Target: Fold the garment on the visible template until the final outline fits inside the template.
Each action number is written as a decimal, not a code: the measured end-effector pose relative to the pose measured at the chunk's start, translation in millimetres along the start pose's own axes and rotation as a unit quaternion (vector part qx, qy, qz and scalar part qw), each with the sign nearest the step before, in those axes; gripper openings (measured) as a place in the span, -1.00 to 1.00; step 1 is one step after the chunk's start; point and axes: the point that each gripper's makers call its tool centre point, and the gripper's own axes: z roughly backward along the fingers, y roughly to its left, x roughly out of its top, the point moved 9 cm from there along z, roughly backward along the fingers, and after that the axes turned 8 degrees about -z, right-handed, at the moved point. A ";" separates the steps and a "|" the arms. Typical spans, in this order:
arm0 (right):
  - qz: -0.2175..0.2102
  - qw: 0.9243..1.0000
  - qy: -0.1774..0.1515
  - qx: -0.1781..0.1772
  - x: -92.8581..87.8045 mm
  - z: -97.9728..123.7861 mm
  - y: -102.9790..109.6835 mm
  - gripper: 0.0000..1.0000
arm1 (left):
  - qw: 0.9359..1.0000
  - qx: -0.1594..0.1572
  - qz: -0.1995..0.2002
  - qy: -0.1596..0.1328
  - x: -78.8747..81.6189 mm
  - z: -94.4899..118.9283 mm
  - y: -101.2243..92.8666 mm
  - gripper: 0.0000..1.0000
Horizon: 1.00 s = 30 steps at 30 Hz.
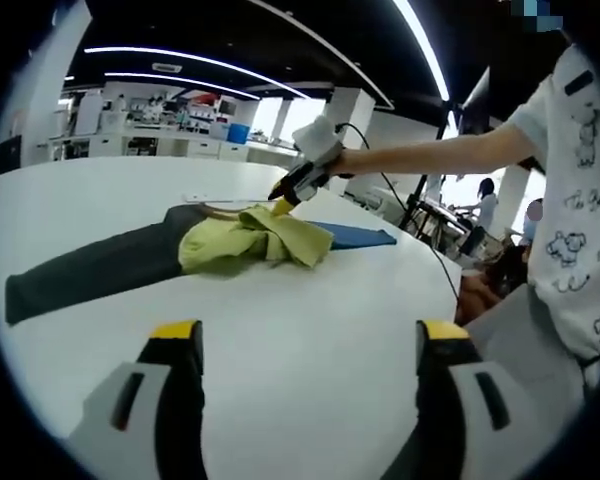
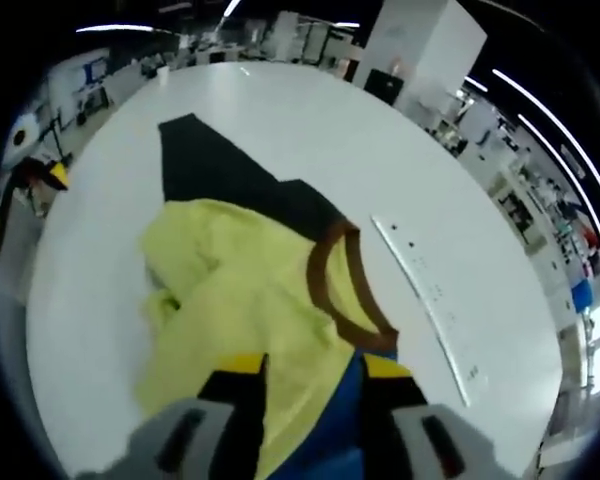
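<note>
Garment, yellow-green with a brown collar, lies bunched on the white tabletop, well ahead of the left gripper, partly over a dark template and a blue sheet. Left gripper hovers above bare tabletop, jaws spread wide, nothing between them. Right gripper is down at the garment, jaws close together with yellow fabric running between them; looks pinched on the cloth near the collar. In the left gripper view it comes in from the right, held by a gloved hand. A clear ruler-like strip lies just right of the right gripper.
</note>
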 end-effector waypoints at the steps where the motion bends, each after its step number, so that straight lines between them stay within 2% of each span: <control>1: 0.000 1.000 -0.001 0.002 -0.8 1.7 2.4 -0.21 | 1.000 0.000 0.000 0.000 0.1 -0.2 -0.3 0.70; 4: 0.011 1.000 -0.007 0.000 -2.1 1.1 3.9 0.06 | 1.000 -0.003 -0.001 -0.002 1.1 -1.0 -1.5 0.70; 6: 0.019 1.000 -0.005 -0.005 -6.5 3.9 9.9 0.34 | 1.000 -0.004 -0.001 -0.001 1.1 -1.9 -2.5 0.70; 11: 0.020 1.000 -0.009 -0.006 -9.1 4.1 9.5 0.57 | 1.000 -0.009 -0.002 -0.001 2.6 -4.4 -4.3 0.70; 16: 0.023 1.000 -0.009 -0.007 -12.1 6.3 10.6 0.56 | 1.000 -0.016 -0.006 0.000 5.4 -8.6 -7.0 0.69; 30: 0.013 0.999 -0.031 -0.011 -27.0 30.6 26.8 0.46 | 0.999 -0.028 -0.015 -0.008 11.5 -15.1 -12.8 0.70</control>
